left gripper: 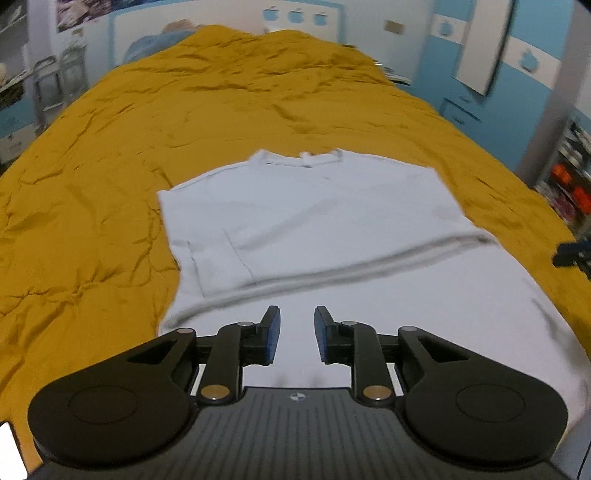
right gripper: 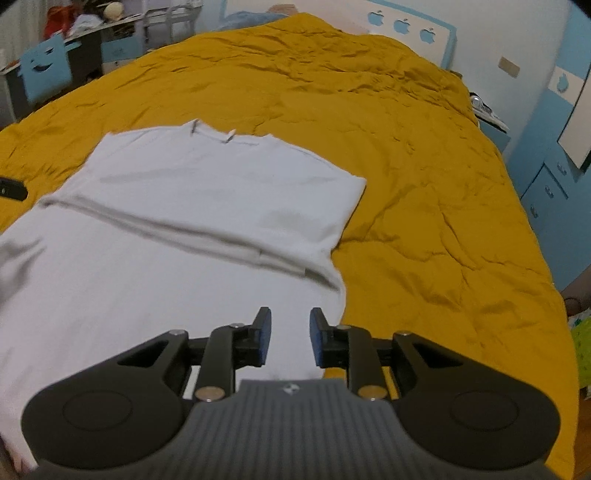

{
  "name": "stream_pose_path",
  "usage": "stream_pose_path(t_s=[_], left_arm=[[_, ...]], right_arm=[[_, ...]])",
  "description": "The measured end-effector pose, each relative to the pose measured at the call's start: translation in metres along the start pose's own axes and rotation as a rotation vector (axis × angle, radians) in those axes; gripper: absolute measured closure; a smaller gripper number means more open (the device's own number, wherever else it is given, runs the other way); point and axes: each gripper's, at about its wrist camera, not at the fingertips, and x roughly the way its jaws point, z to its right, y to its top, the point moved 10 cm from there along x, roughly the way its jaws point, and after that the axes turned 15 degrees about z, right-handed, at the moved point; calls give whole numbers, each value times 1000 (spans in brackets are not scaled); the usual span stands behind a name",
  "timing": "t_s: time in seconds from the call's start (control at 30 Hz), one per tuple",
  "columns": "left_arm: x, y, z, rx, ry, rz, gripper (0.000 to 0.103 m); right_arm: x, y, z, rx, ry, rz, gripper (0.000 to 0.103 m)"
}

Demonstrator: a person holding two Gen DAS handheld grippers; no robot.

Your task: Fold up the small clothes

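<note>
**What we count on the bed**

We count one white T-shirt (left gripper: 306,206), lying on one mustard-yellow bedspread (left gripper: 92,184). We see two grippers: the left gripper (left gripper: 296,334) and the right gripper (right gripper: 290,336), each with two fingers. On the far wall we count three blue apple shapes (right gripper: 402,23) in a row. We make out one blue smiley panel (right gripper: 46,70).

Black left gripper (left gripper: 297,325), right gripper (right gripper: 290,326), blue pads, brass pivot screws, ribbed grey base
</note>
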Motion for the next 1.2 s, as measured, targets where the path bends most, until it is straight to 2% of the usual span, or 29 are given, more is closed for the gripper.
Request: stream_pose_path(t_s=[0.1,0.2,0.3,0.37,0.43,0.5,0.57,0.6,0.63,0.73,0.87,0.93,1.13,1.2], left_arm=[[-22,-14,13,45,-42,-4,73],[-42,-32,26,96,-90,-16,65],[-57,-52,36,164,-127,-34,56],[-65,-66,41,215,-146,-48,45],[-73,-80,44,260,-164,-64,44],[-81,-93,47,293,-188,-88,38],[-89,-105,51,328,-207,-108,25],[-93,-110,52,348,-211,-113,23],[-96,-116,53,369,-208,-115,19],[-102,-136,57,438,-205,-149,18],[-107,-161,60,533,-206,-194,18],[-106,-172,59,587,-182,-211,18],[-96,-191,64,746,-134,-221,5],[-91,-199,67,820,-118,-223,4]], right_arm=[[-28,-13,-13,-25,39,-1,81],[-50,-33,-32,-66,86,-12,80],[-66,-54,-54,-113,126,-25,74],[-73,-68,-66,-131,155,-34,71],[-80,-83,-77,-135,179,-45,65],[-84,-95,-85,-139,203,-58,62],[-89,-108,-93,-166,214,-67,55],[-91,-112,-97,-188,218,-66,50],[-95,-116,-101,-211,227,-63,45],[-102,-123,-112,-271,269,-47,31],[-101,-137,-122,-359,295,-74,26],[-99,-147,-125,-420,293,-95,24],[-91,-164,-128,-530,297,-117,22],[-88,-166,-127,-549,299,-122,22]])
